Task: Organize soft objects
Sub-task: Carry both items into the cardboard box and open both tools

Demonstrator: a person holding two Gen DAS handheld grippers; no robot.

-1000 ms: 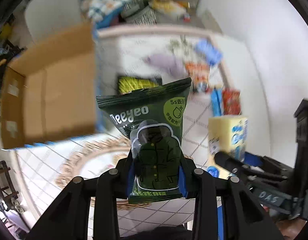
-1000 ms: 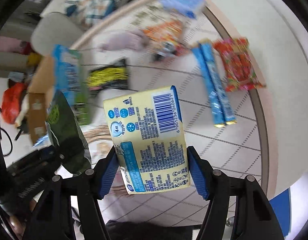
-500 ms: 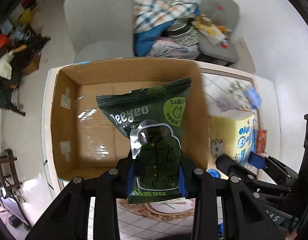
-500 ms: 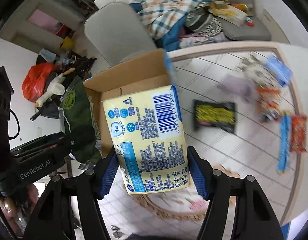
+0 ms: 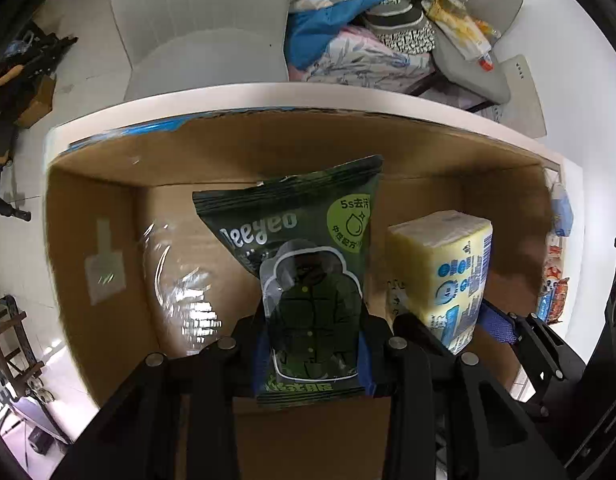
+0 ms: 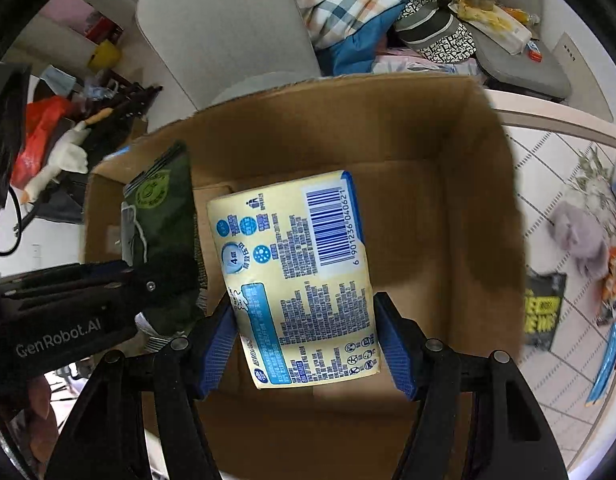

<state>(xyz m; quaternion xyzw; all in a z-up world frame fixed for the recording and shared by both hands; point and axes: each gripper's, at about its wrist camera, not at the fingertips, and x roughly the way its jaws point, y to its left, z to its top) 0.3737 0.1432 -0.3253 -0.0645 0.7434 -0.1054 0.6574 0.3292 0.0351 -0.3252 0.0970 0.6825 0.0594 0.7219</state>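
My left gripper (image 5: pixel 311 354) is shut on a dark green wipes packet (image 5: pixel 304 264) and holds it upright over the open cardboard box (image 5: pixel 108 240). My right gripper (image 6: pixel 308 344) is shut on a yellow tissue pack (image 6: pixel 296 272) with a barcode, held over the same box (image 6: pixel 447 220). The two packs hang side by side; the tissue pack shows at the right of the left wrist view (image 5: pixel 447 272), the green packet at the left of the right wrist view (image 6: pixel 160 216). The box floor below them looks bare.
The box stands on a white tiled table (image 6: pixel 563 184). To the right of the box lie a grey soft toy (image 6: pixel 579 240), a black-and-yellow packet (image 6: pixel 543 308) and orange and blue snack packs (image 6: pixel 615 280). Behind the table are a grey chair (image 6: pixel 228 28) and piled clothes (image 6: pixel 367 4).
Both grippers have swung left from over the table to over the open box, carrying their packs, and have come lower and closer to the box.
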